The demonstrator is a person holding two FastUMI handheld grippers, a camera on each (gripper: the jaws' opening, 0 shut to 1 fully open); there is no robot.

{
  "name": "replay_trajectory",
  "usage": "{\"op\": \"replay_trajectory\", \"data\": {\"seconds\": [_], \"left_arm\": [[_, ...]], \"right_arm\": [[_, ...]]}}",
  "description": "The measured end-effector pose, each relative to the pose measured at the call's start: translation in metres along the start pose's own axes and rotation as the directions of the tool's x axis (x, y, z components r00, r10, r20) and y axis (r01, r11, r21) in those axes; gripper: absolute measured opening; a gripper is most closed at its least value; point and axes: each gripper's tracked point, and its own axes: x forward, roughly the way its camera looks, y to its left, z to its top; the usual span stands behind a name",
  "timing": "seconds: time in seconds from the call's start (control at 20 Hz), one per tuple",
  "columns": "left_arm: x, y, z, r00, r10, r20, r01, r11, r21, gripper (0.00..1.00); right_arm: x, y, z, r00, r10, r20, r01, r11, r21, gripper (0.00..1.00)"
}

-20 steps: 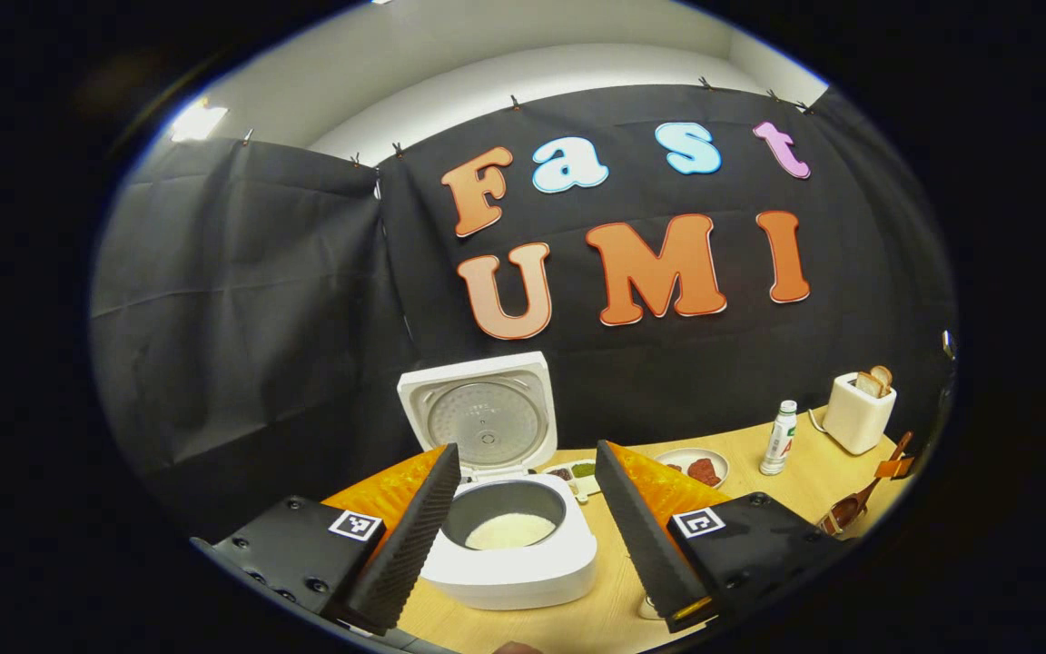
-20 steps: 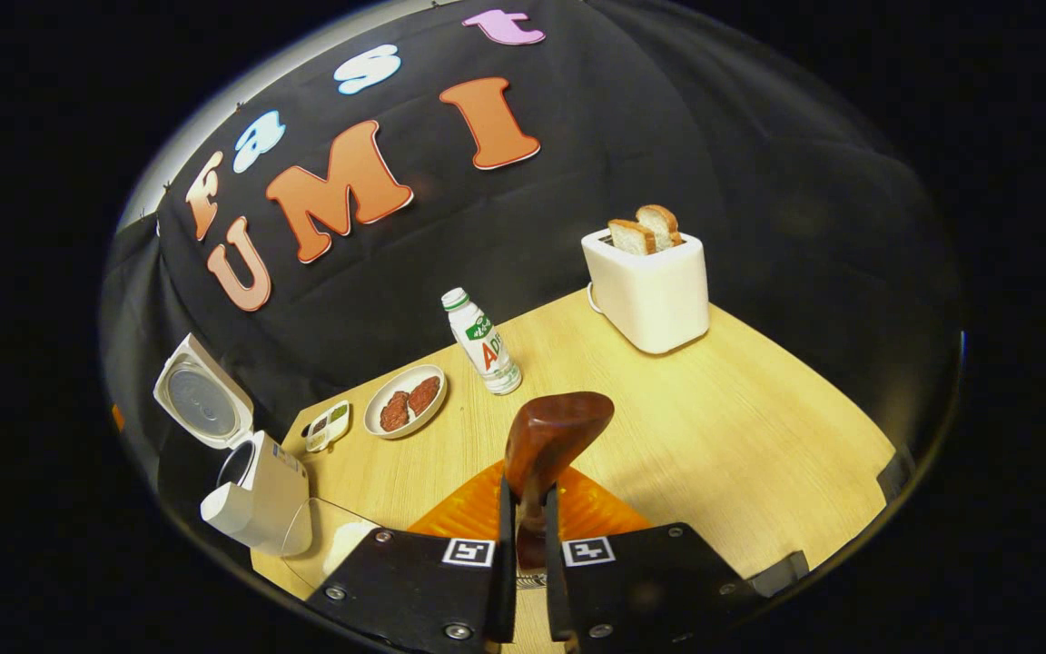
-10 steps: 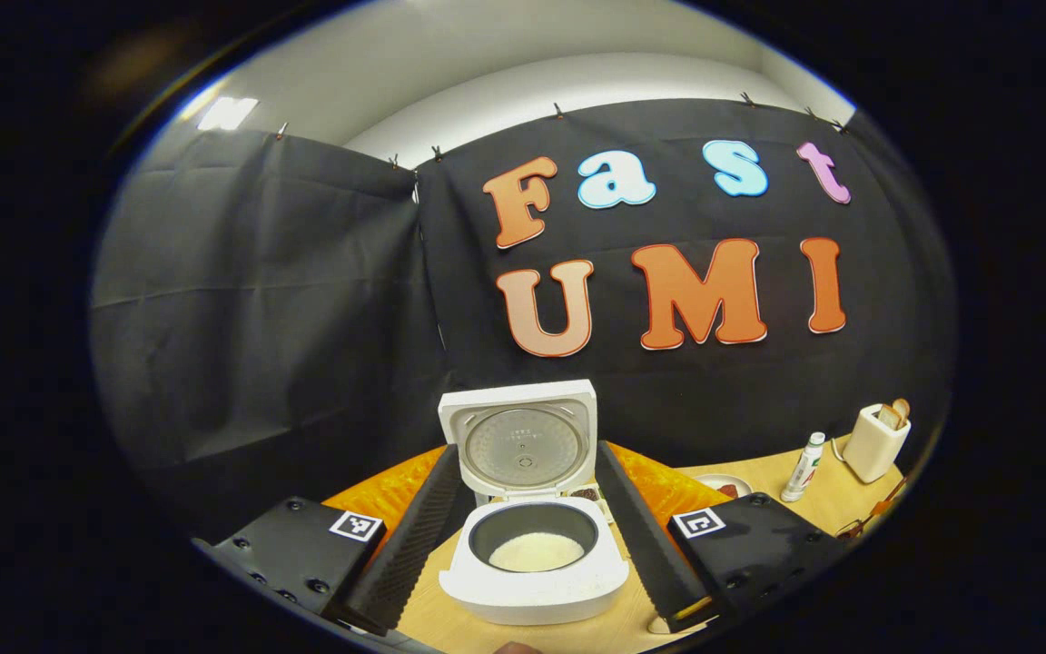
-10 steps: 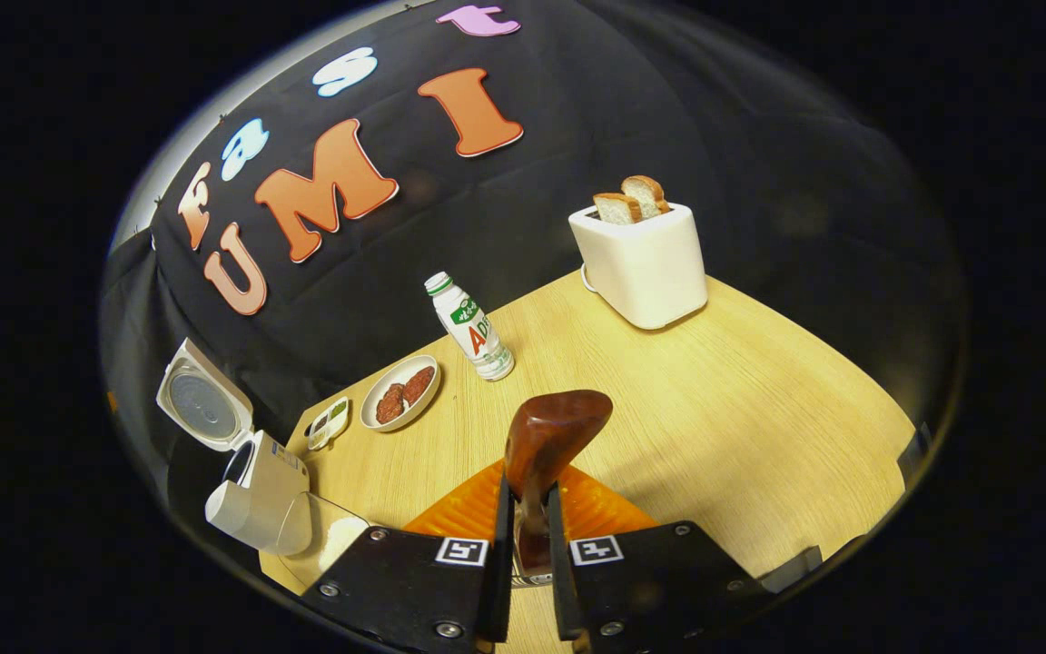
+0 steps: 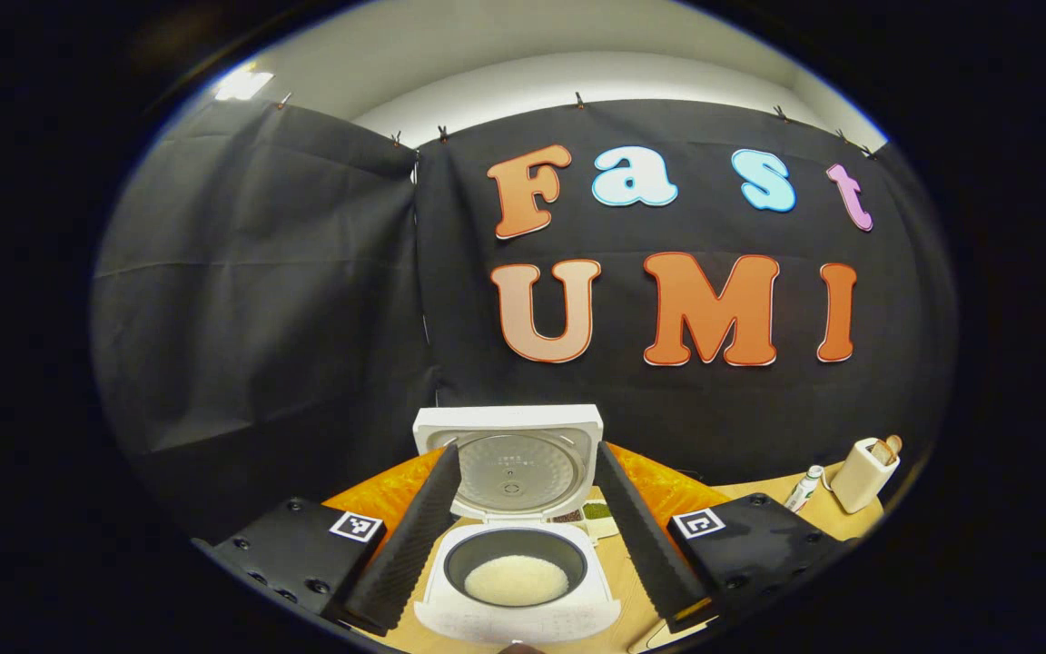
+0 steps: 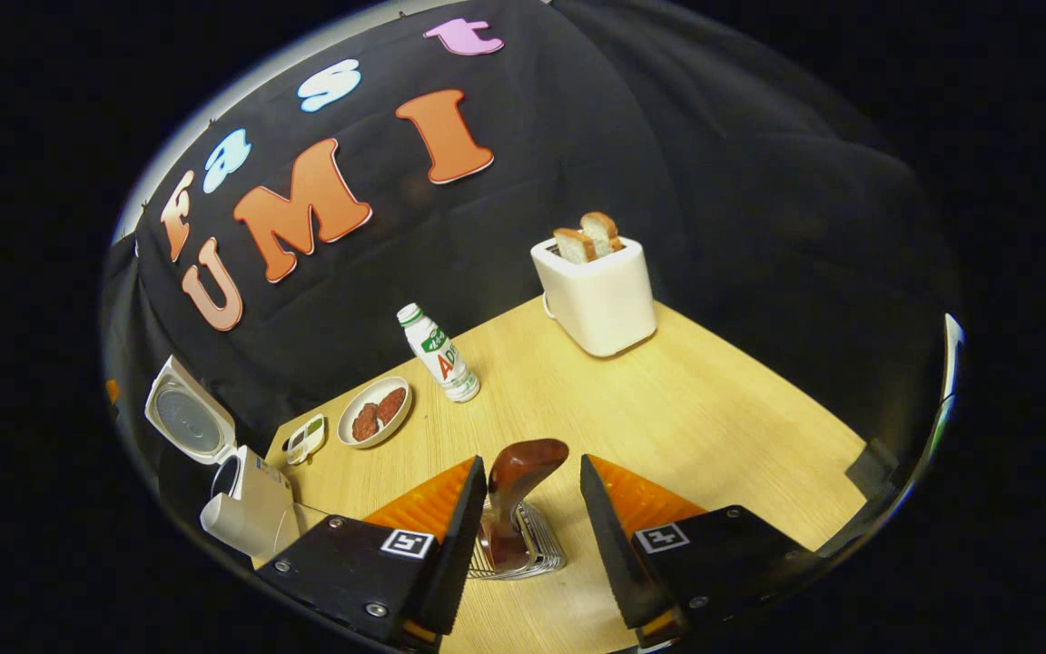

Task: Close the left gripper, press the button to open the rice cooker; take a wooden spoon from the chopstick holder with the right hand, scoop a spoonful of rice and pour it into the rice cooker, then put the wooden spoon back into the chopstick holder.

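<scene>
The white rice cooker (image 5: pixel 523 610) stands with its lid (image 5: pixel 509 454) raised, and white rice (image 5: pixel 516 579) lies in its dark inner pot. My left gripper (image 5: pixel 526 450) is open and held back from the cooker, whose pot and lid show between its fingers. In the right gripper view the brown wooden spoon (image 6: pixel 523 468) stands upright in the wire chopstick holder (image 6: pixel 543 552). My right gripper (image 6: pixel 532 463) is open around the spoon's top, with a gap on both sides. The cooker (image 6: pixel 246 504) also sits at the far left of that view.
On the wooden table (image 6: pixel 714 427) stand a white toaster (image 6: pixel 597 295) with two bread slices, a small white bottle (image 6: pixel 439 354), a plate (image 6: pixel 374 412) with reddish food and a small divided dish (image 6: pixel 307 438). Black cloth walls close the back and sides.
My right gripper has opened and let go of the spoon, which now stands in the holder. The left gripper has drawn back, so the cooker sits lower and centred in its view.
</scene>
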Motion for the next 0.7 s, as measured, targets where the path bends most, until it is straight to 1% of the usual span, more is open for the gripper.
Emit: {"op": "replay_trajectory", "data": {"seconds": [0.05,0.1,0.15,0.2,0.25,0.3,0.35,0.4,0.5,0.6,0.7], "left_arm": [[0.011,0.002,0.0,1.0,-0.001,-0.013,0.0,1.0,-0.01,1.0],[0.021,0.006,0.0,1.0,-0.002,-0.025,0.002,1.0,-0.021,0.97],[0.032,0.007,0.003,0.999,-0.009,-0.031,0.008,0.999,-0.034,1.0],[0.044,0.01,0.004,0.999,-0.012,-0.038,0.011,0.999,-0.042,0.97],[0.056,0.012,0.005,0.999,-0.018,-0.044,0.015,0.999,-0.049,1.0],[0.069,0.014,0.005,0.998,-0.02,-0.061,0.017,0.998,-0.055,1.0],[0.082,0.017,0.004,0.997,-0.022,-0.08,0.016,0.997,-0.071,0.97],[0.095,0.016,0.003,0.994,-0.034,-0.101,0.025,0.995,-0.095,1.0],[0.12,0.016,0.007,0.99,-0.056,-0.131,0.039,0.991,-0.127,0.99],[0.145,0.023,0.013,0.989,-0.044,-0.139,0.03,0.994,-0.101,0.97],[0.169,0.021,0.02,0.989,-0.054,-0.14,0.04,0.994,-0.099,0.96]], "right_arm": [[-0.009,-0.003,0.01,0.999,-0.016,0.028,0.016,1.0,-0.002,0.68],[-0.026,-0.009,0.023,0.998,-0.035,0.059,0.036,0.999,-0.007,0.72],[-0.037,-0.012,0.034,0.994,-0.054,0.092,0.055,0.998,-0.013,0.73],[-0.048,-0.013,0.046,0.99,-0.069,0.123,0.071,0.997,-0.018,0.74],[-0.06,-0.014,0.056,0.985,-0.083,0.151,0.087,0.996,-0.024,0.74],[-0.071,-0.015,0.066,0.979,-0.094,0.179,0.101,0.994,-0.032,0.74],[-0.083,-0.013,0.075,0.973,-0.102,0.206,0.114,0.993,-0.044,0.66],[-0.095,-0.013,0.082,0.966,-0.113,0.232,0.129,0.99,-0.058,0.75],[-0.115,-0.014,0.093,0.95,-0.148,0.276,0.178,0.98,-0.085,0.76],[-0.132,-0.009,0.1,0.938,-0.167,0.304,0.206,0.974,-0.099,0.78],[-0.147,-0.004,0.105,0.928,-0.182,0.326,0.226,0.969,-0.102,0.81]]}}
